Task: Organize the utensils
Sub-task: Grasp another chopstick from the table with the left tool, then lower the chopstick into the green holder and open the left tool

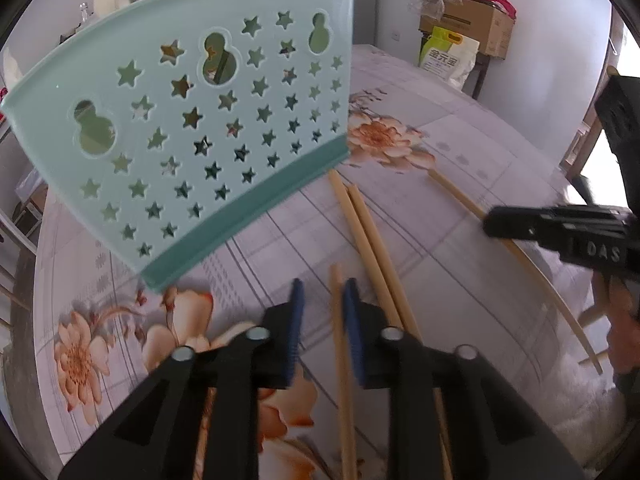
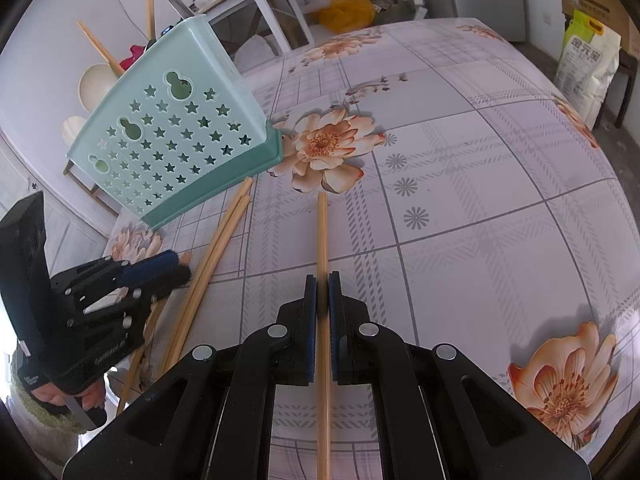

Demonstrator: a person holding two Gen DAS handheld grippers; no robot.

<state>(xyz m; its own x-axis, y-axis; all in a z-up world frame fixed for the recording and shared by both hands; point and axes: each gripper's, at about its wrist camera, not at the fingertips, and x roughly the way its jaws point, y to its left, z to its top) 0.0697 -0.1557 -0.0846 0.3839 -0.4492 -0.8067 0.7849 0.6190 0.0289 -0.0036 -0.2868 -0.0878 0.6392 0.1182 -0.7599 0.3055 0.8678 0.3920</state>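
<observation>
Raised letters reading "DAS" show on the side of the black right gripper [image 1: 490, 222] in the left wrist view, and a white-and-green sack [image 2: 588, 68] with a yellow handle and large printed characters stands on a dark low stand beyond the bench, beside a brown cardboard box [image 1: 476, 26] whose small print is too fine to read. The right gripper [image 2: 322, 284] is clenched on a single pale wooden chopstick [image 2: 322, 232], which runs straight between its blue pads and out over the bench [image 2: 460, 184], covered in a lilac checked cloth with peach flowers. The black left gripper [image 1: 322, 294] has its jaws narrowly apart with a second wooden chopstick [image 1: 340, 344] standing between the blue pads; whether they press on it cannot be told through the blur. Just beside it to the right lies a pair of wooden chopsticks [image 1: 372, 248], side by side and slanting up to the foot of the pale mint-green plastic utensil holder [image 1: 192, 120], which is pierced with star and gourd-shaped holes and has a darker teal base. That holder stands on the bench near its far left edge, and more chopsticks [image 2: 100, 48] and a knife blade [image 2: 178, 2] rise from its top. A white side table [image 2: 260, 4] piled with clutter sits behind.
</observation>
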